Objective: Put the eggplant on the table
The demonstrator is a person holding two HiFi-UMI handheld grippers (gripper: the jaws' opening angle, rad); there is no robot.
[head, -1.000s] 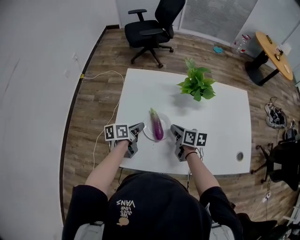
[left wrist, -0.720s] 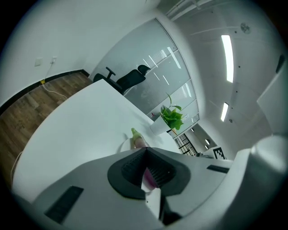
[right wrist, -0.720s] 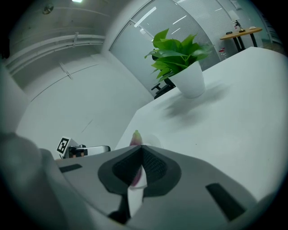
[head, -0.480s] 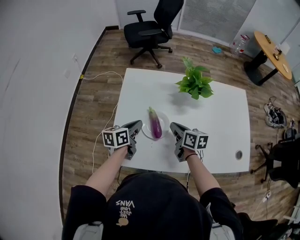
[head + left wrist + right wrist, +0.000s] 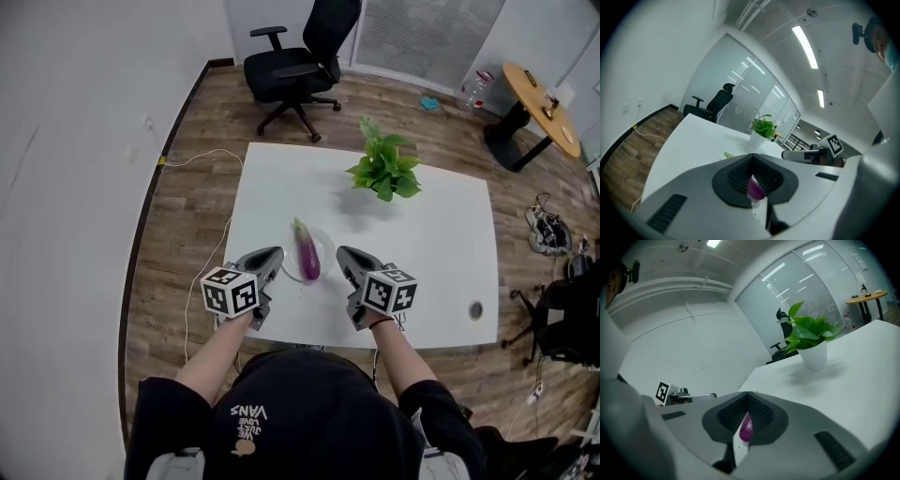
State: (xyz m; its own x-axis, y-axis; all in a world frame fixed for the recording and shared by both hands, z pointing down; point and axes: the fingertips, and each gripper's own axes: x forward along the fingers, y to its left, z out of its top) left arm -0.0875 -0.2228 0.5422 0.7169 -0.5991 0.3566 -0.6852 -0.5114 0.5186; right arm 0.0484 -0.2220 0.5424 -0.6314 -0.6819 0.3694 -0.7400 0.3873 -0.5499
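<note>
Both tongs are closed and hold nothing. My left tongs point(image 5: 272, 253) have their jaws pressed together, and so do my right tongs point(image 5: 345, 253). When I look along each pair, I see only a thin slit low down between the jaws, and a bit of purple shows through it. That purple is the eggplant point(image 5: 306, 253). It is not in the tongs. It lies on a small white plate point(image 5: 327, 246) near my edge of the white table point(image 5: 431, 253). The left tongs are at 9 o'clock from the plate and the right tongs are at 3 o'clock, each just beside it and above the table, not touching the eggplant. The eggplant's green end points to about 11 o'clock and its fat purple end points back at me. A green plant point(image 5: 382, 169) in a white pot stands well apart at 1 o'clock from the plate. I think the job has not really begun yet, since the eggplant is still on its plate. What is left is to open one pair of tongs, grab the eggplant, lift it off the plate and lay it down on a bare part of the table.
</note>
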